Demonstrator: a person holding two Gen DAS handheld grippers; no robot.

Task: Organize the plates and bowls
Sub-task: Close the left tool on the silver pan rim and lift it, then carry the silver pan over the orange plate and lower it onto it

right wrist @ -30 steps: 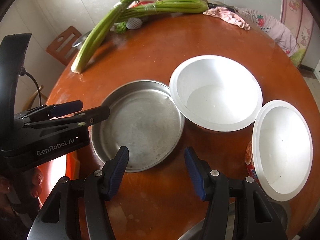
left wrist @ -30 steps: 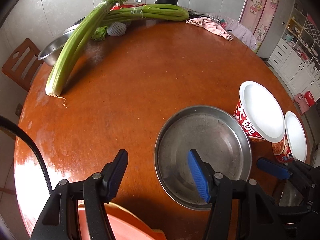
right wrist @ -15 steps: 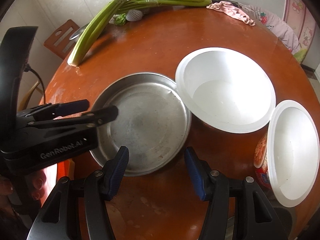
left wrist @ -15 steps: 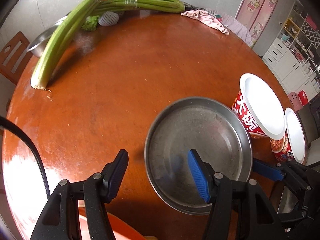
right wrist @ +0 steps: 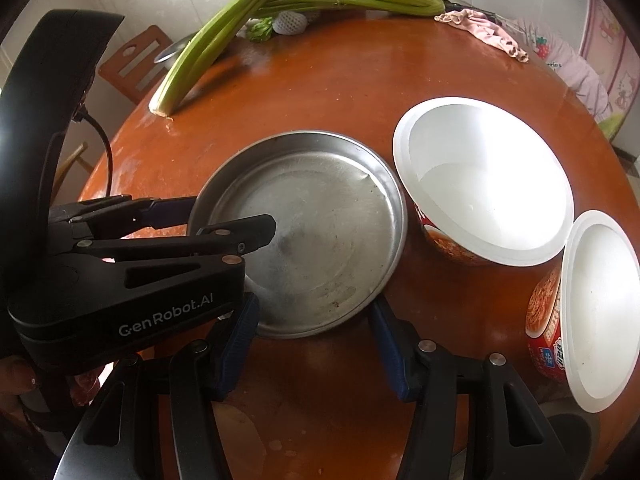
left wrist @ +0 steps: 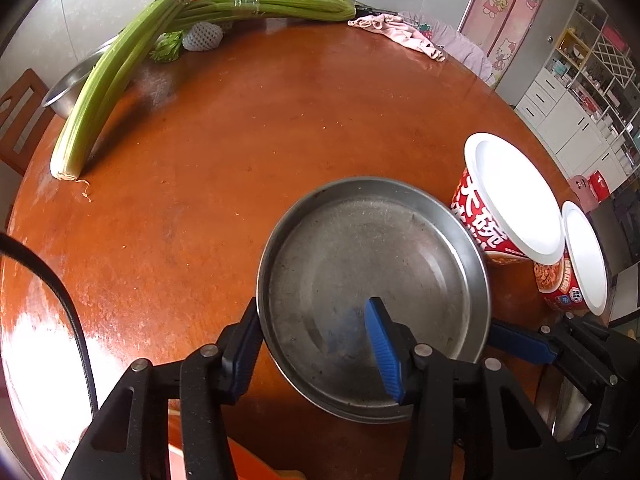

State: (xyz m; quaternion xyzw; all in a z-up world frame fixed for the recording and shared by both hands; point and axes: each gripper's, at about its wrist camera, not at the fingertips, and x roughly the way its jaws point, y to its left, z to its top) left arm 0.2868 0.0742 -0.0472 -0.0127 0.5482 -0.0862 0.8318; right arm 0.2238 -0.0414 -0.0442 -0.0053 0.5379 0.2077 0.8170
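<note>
A round steel plate (left wrist: 372, 264) (right wrist: 320, 224) lies flat on the orange-brown round table (left wrist: 240, 120). My left gripper (left wrist: 312, 312) (right wrist: 216, 220) straddles the plate's left rim and its jaws are closing. One finger stands against the outside of the rim, the other over the plate's floor, apart from the rim. My right gripper (right wrist: 314, 304) is open, with the plate's near edge between its fingers and untouched. Two red instant-noodle bowls with white insides (left wrist: 512, 200) (left wrist: 584, 264) stand to the right of the plate, the nearer one (right wrist: 484, 180) almost touching it.
Two long celery bunches (left wrist: 120, 64) lie across the back left, over a steel bowl (left wrist: 68, 92). A pink cloth (left wrist: 400, 32) lies at the far edge. A wooden chair (left wrist: 16, 120) stands to the left. An orange object (left wrist: 248, 460) sits under my left gripper.
The left gripper has shifted toward the steel plate and its jaws have narrowed, so the left finger now stands at the rim. The right gripper has hardly moved.
</note>
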